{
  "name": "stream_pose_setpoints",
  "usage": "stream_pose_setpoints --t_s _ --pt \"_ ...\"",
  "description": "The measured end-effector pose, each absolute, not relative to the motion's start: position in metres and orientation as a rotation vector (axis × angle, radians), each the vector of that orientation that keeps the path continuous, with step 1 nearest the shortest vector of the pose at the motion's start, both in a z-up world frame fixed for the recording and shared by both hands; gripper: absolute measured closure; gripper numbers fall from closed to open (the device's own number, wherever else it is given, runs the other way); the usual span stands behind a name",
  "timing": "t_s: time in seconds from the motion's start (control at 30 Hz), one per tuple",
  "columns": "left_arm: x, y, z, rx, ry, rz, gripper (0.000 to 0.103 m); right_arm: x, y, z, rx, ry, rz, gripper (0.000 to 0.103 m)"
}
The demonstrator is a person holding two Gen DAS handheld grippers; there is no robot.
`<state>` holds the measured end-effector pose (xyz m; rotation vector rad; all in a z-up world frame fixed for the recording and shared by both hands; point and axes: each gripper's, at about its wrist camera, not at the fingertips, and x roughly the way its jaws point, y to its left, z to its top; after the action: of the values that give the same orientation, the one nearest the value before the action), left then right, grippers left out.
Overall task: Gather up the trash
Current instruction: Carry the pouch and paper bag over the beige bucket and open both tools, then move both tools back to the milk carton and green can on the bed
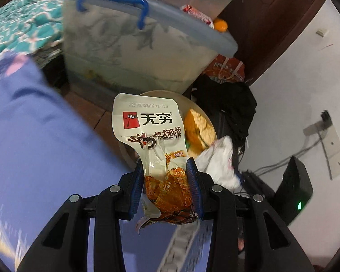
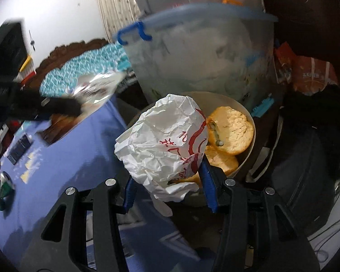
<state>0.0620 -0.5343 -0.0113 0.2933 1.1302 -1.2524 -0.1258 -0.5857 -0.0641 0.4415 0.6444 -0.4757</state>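
A translucent storage bin [image 1: 133, 52] with a blue latch [image 1: 115, 4] stands behind a round beige trash can [image 2: 249, 122] holding orange peels [image 2: 231, 131], beside a blue-covered surface [image 1: 40, 140]. The left gripper [image 1: 166, 176] clamps a chicken snack wrapper [image 1: 156, 140] above the can's rim. The right gripper [image 2: 167, 181] grips a crumpled white paper wrapper [image 2: 163, 142] with red print over the can's near edge.
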Motion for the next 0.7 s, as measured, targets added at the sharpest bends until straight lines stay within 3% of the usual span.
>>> stream_pose_setpoints --t_s 0.13,0.23,0.27,0.3,0.37,0.63,0.7 --pt "0.066 -0.586 -0.033 0.309 1.185 -1.267 0.068 -0.117 -0.600 -0.076 0.429 0.697 -0.461 0.051" --pt "0.063 -0.615 -0.049 0.335 1.223 -1.278 0.066 -0.116 -0.603 -0.079 0.406 0.708 -0.479 0.041" --pt "0.062 -0.622 -0.054 0.346 1.231 -1.276 0.060 -0.118 -0.605 -0.079 0.410 0.700 -0.486 0.031" --pt "0.062 -0.631 -0.060 0.362 1.244 -1.256 0.040 -0.121 -0.606 -0.079 0.411 0.683 -0.495 0.024" --pt "0.067 -0.631 -0.065 0.340 1.243 -1.222 0.030 -0.126 -0.605 -0.079 0.413 0.661 -0.504 0.020" --pt "0.083 -0.583 -0.044 0.203 1.269 -1.199 0.029 -0.160 -0.593 -0.072 0.464 0.516 -0.548 0.020" --pt "0.081 -0.557 -0.030 0.177 1.253 -1.200 0.029 -0.164 -0.592 -0.072 0.468 0.505 -0.544 0.026"
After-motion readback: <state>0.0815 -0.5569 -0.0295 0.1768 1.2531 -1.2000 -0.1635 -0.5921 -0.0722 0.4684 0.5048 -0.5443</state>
